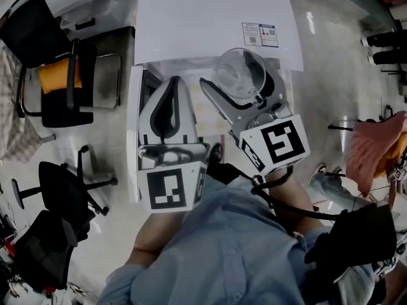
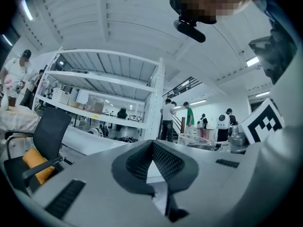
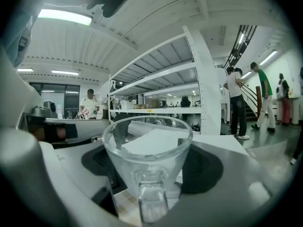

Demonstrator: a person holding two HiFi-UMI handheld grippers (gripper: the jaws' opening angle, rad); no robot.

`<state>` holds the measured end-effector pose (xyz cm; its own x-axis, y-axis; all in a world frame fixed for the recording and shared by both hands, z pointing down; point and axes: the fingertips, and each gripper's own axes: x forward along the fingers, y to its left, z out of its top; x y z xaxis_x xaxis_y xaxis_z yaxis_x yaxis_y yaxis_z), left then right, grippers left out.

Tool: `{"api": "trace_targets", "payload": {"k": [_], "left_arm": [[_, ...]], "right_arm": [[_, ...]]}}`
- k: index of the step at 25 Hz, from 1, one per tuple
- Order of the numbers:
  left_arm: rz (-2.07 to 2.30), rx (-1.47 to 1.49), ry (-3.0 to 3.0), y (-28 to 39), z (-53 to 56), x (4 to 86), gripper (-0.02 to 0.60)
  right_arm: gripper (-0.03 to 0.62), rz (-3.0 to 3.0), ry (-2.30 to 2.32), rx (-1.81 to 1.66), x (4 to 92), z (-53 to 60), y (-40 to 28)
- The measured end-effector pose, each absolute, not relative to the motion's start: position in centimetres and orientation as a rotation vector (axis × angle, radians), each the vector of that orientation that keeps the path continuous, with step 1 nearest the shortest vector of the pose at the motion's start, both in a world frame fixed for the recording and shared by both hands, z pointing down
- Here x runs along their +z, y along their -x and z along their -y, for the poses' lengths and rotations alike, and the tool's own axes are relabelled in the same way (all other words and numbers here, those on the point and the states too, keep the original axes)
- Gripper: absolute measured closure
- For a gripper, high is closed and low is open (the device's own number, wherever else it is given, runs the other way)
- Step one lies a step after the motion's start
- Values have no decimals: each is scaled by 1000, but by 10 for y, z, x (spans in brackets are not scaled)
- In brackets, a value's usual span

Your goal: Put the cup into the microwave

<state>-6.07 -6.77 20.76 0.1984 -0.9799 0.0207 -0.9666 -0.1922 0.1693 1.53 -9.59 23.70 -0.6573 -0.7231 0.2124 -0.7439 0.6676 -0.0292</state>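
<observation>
A clear glass cup (image 1: pixel 240 75) with a handle sits upright between the jaws of my right gripper (image 1: pixel 245 84), which is shut on it. In the right gripper view the cup (image 3: pixel 147 155) fills the middle, handle toward the camera, dark pads on both sides. The white microwave (image 1: pixel 216 24) is seen from above, just beyond both grippers. A white panel (image 1: pixel 134 138) at its left looks like its door swung open. My left gripper (image 1: pixel 170 103) is beside the cup on the left, its pads (image 2: pixel 163 162) meeting at the tips with nothing between them.
Black office chairs stand on the floor at left, one with an orange cushion (image 1: pixel 58 75), another lower down (image 1: pixel 63 192). A red cloth (image 1: pixel 375 148) hangs at right. White shelving (image 2: pixel 109 86) and several people (image 3: pixel 235 98) are in the background.
</observation>
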Motion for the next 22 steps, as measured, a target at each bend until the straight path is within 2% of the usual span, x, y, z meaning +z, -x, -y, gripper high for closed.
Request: {"api": "trace_targets", "payload": {"k": [12,22], "left_arm": [[1895,-179,-2379,30,40,229,575],[1877,-77,-2389,16,37,301,575]], "right_arm": [[212,2689,-1213,155,271,61,-41],[213,2679,-1192,192,342,55,-48]]}}
